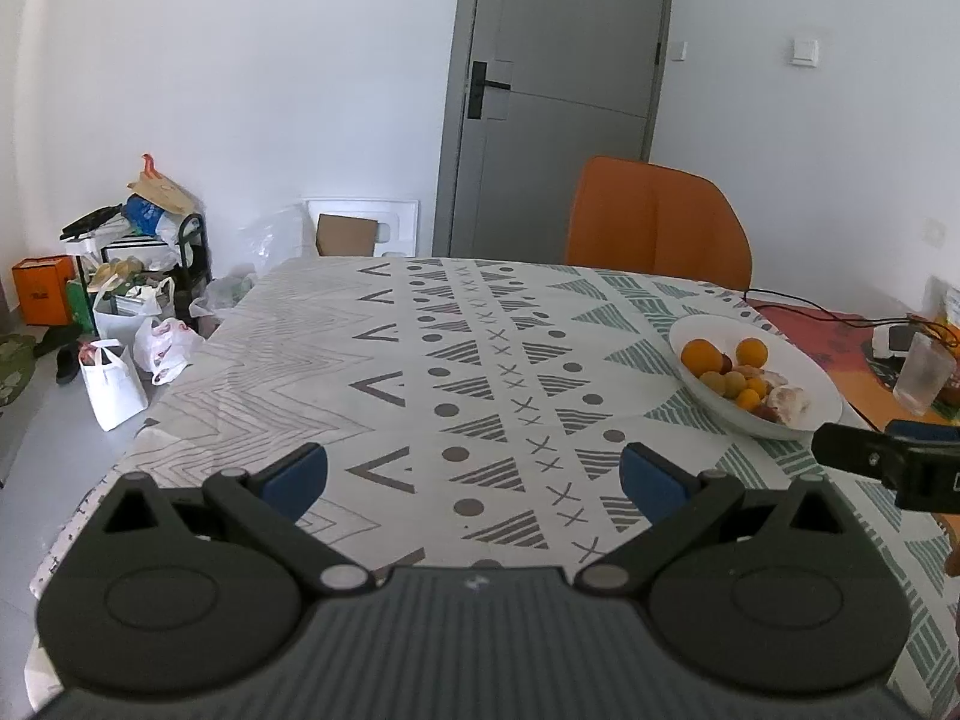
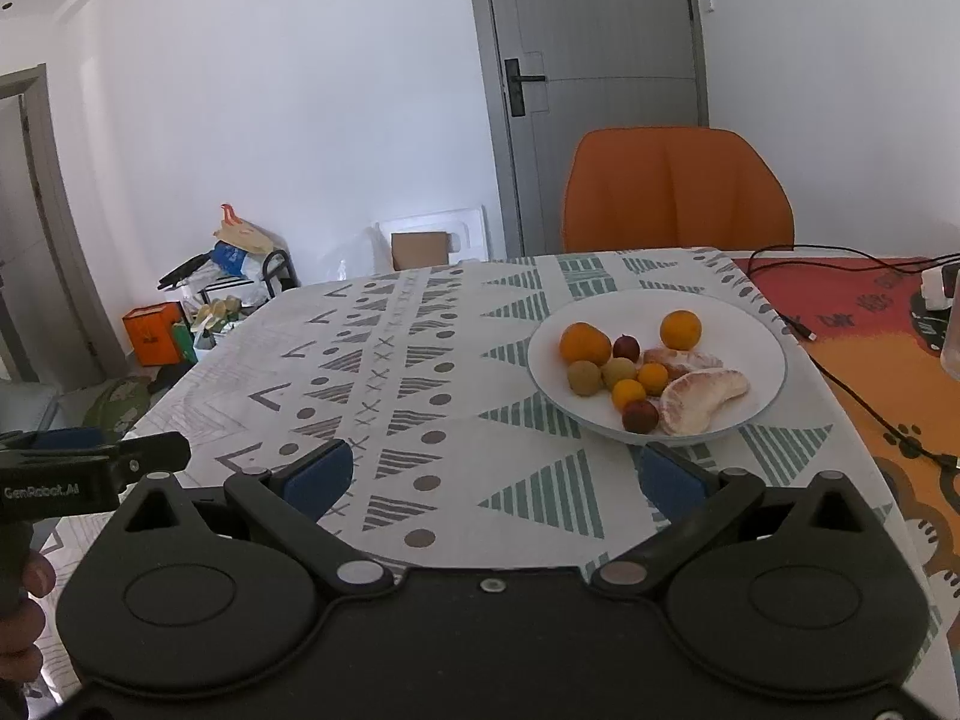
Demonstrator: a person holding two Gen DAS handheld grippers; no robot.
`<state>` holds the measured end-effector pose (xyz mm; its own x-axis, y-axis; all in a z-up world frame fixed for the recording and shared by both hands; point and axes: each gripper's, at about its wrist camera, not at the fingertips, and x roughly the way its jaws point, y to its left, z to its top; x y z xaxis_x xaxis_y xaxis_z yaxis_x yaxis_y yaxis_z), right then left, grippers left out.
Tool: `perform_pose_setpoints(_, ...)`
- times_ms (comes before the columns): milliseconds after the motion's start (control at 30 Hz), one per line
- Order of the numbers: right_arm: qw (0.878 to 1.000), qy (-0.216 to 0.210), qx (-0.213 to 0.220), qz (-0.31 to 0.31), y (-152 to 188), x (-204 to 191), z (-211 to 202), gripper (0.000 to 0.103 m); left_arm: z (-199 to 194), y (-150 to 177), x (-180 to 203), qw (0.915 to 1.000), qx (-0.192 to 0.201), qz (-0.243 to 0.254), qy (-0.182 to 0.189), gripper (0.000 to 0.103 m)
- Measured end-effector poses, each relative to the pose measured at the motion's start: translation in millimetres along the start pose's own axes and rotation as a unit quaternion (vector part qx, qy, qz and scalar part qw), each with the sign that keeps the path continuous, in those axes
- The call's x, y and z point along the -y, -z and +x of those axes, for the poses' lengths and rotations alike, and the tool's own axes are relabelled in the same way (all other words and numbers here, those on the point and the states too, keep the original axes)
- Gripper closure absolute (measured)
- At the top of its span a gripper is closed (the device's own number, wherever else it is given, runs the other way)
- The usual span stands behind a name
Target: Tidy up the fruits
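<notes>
On the left wrist view, the right claw [image 1: 888, 459] enters beside the white plate [image 1: 804, 372] and is cut off by the frame's right edge, so the spread of its jaws cannot be told. A clear container [image 1: 921, 375] behind the plate is blurred, its contents unreadable. On the right wrist view, the left claw [image 2: 90, 468] is likewise clipped by the left edge, well apart from the plate [image 2: 762, 324]. Small fruits [image 2: 624, 378] clustered on the plate overlap one another; their kinds are too small to tell. The cable [image 2: 864, 402] beside the plate runs out of frame.
</notes>
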<state>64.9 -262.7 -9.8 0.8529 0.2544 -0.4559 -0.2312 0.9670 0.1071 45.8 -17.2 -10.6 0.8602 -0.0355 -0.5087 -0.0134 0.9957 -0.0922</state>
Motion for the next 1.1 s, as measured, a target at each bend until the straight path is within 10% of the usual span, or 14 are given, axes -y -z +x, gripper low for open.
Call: perform_pose_setpoints(1100,1.0,0.005,-0.001,0.001,1.6,1.2,4.6,0.0,2.0,-1.1,-1.6,1.0,-0.006,-0.002,-0.002,0.0)
